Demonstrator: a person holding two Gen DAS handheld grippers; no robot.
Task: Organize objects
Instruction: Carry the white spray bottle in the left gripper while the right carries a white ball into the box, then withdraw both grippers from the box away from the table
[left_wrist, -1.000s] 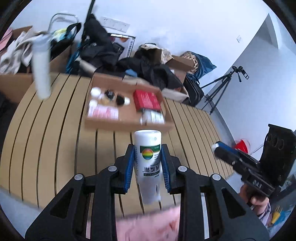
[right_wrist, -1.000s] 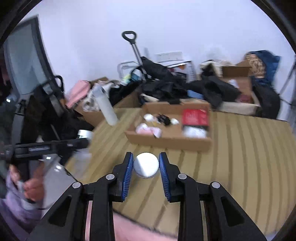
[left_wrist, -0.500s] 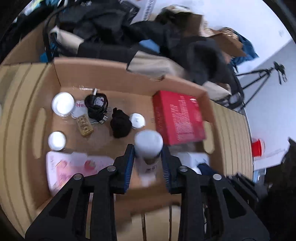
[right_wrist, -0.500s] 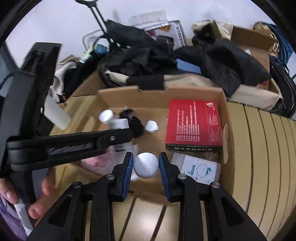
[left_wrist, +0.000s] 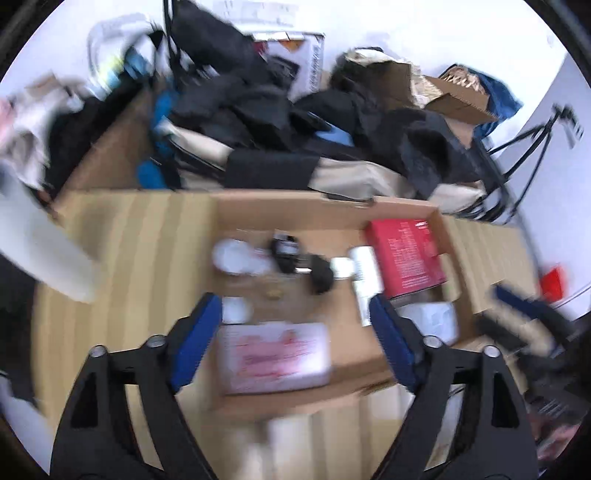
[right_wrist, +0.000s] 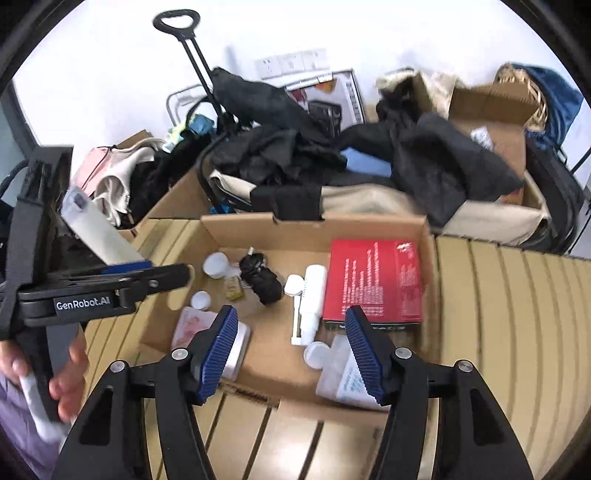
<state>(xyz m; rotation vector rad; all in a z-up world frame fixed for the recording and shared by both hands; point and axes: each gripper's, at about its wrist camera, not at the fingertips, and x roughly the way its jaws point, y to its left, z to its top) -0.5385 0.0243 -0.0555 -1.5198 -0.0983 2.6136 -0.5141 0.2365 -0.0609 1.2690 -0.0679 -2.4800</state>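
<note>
Right wrist view: my right hand-held gripper (right_wrist: 290, 350) hangs over the near edge of the cardboard box (right_wrist: 314, 225) on the table (right_wrist: 517, 314), its jaws opening with nothing pinched. The white bottle (right_wrist: 312, 291) lies flat mid-frame, above the fingers, beside the red box (right_wrist: 373, 280). A round white jar (right_wrist: 236, 347) sits behind the left fingertip. My left hand-held gripper (left_wrist: 295, 325) is also opening, empty, the pink packet (left_wrist: 273, 356) between its fingers.
</note>
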